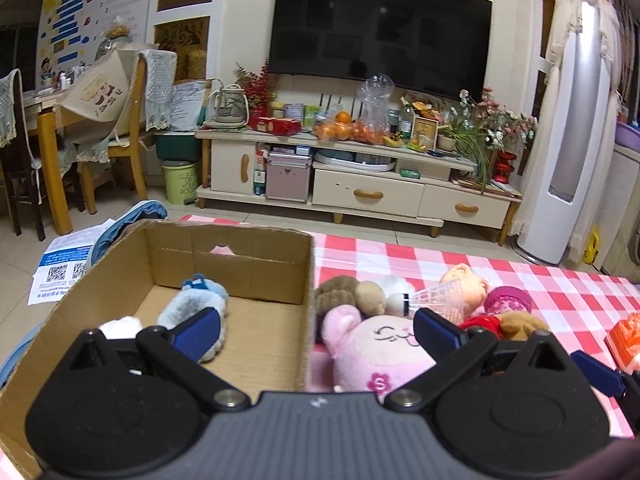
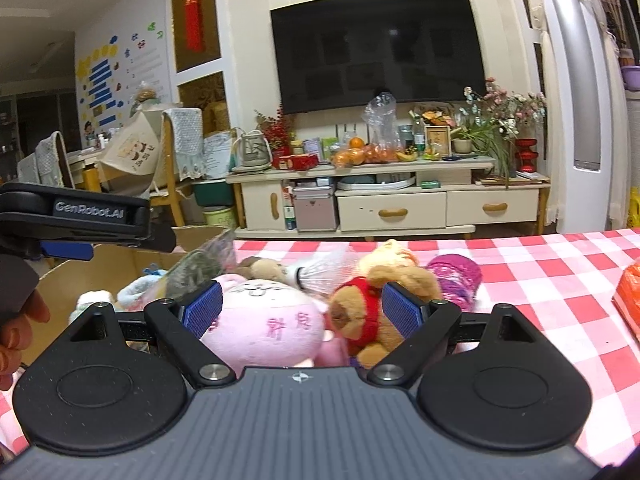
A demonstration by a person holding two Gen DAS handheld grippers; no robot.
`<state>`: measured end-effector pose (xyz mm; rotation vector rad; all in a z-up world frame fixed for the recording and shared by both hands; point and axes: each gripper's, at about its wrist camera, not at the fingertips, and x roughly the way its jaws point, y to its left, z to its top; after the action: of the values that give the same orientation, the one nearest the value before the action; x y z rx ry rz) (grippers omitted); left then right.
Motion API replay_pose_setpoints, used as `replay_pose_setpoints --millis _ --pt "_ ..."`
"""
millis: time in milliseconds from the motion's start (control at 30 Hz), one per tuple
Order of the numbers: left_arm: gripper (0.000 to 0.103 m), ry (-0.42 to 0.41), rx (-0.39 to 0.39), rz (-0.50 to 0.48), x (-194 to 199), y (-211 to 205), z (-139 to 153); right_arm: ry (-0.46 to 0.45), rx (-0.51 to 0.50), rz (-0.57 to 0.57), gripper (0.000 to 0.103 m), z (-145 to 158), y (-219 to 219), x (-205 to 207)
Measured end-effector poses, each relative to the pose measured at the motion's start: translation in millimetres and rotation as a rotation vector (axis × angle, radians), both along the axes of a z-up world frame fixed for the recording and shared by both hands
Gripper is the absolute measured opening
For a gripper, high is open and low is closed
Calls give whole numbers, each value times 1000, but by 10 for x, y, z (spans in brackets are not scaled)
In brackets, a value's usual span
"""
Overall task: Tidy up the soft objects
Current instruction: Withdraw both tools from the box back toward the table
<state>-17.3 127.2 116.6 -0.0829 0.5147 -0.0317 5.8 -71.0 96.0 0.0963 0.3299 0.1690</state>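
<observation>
Cardboard is the landmark: an open brown cardboard box is sitting on the red-and-white checked tablecloth, its open top facing up and its long axis running away from the left wrist camera toward the TV cabinet. Inside the box, a grey-and-blue plush toy is lying on the floor with its long axis running diagonally from the near side toward the far wall, its blue end pointing at that wall. A small white soft toy is lying just beside it, near the box's front.

Just outside the box's right wall, a pile of soft toys is resting on the cloth. A pink plush is lying closest to that wall, its embroidered face turned up toward the left wrist camera. Beyond it, a brown plush is lying against the box's right wall. Farther right of the box, a bear in a red shirt is lying on its side, touching the pink plush, with a magenta knitted item just beside it. A shuttlecock is lying across the pile, its white cork end pointing toward the box.

Over the box's right wall, the left gripper is hovering with its blue-padded fingers spread wide, one over the box's interior and one over the pile, holding nothing. To the right of the box, the right gripper is standing open, its jaws bracketing the pink plush and the bear without clamping either.
</observation>
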Motion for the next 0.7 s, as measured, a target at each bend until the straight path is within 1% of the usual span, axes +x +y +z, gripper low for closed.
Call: replay_pose_setpoints --millis 300,700 --pt "102 2 45 -45 19 -241 -23 0 34 -72 103 3 -109 -10" --pt "102 9 103 -130 8 -618 -89 20 125 -205 103 -46 -380 -9"
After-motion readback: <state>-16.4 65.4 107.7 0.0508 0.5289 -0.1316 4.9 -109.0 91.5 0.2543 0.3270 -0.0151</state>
